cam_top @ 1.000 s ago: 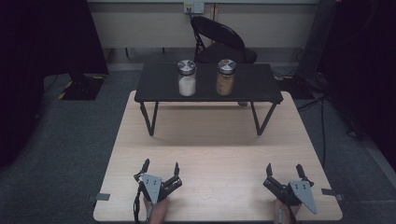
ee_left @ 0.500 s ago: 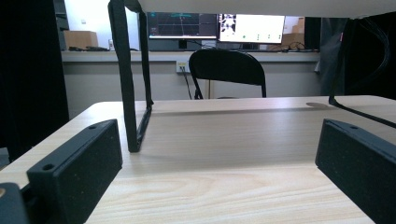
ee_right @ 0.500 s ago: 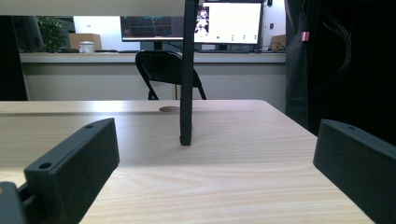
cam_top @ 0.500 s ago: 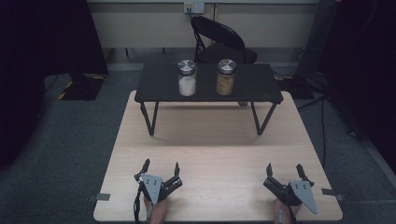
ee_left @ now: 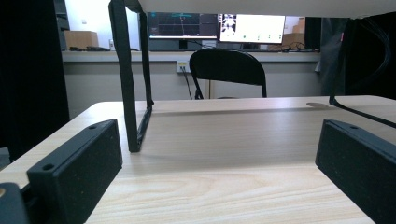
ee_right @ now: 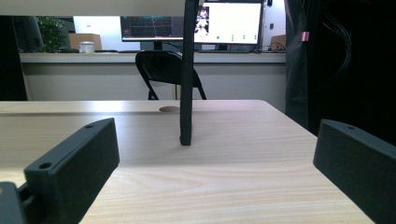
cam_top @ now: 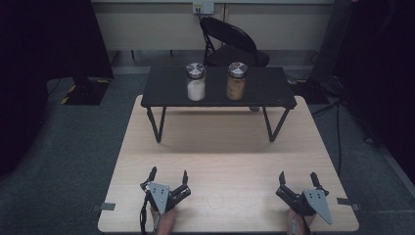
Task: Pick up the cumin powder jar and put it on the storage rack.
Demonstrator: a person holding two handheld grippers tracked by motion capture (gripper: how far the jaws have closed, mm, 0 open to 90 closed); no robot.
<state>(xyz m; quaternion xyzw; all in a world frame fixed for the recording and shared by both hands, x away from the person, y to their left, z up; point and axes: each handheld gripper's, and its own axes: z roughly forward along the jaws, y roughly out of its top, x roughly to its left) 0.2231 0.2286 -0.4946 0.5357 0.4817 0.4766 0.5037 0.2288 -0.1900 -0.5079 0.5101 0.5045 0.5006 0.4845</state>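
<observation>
Jars (cam_top: 195,82) stand far off; both grippers (cam_top: 169,178) rest low, jaws apart.

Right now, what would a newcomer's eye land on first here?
Two lidded jars side by side on a low black stand at the table's far end: the white jar left, the brown jar right. Near the front edge, the left gripper and right gripper rest open and empty.
</observation>
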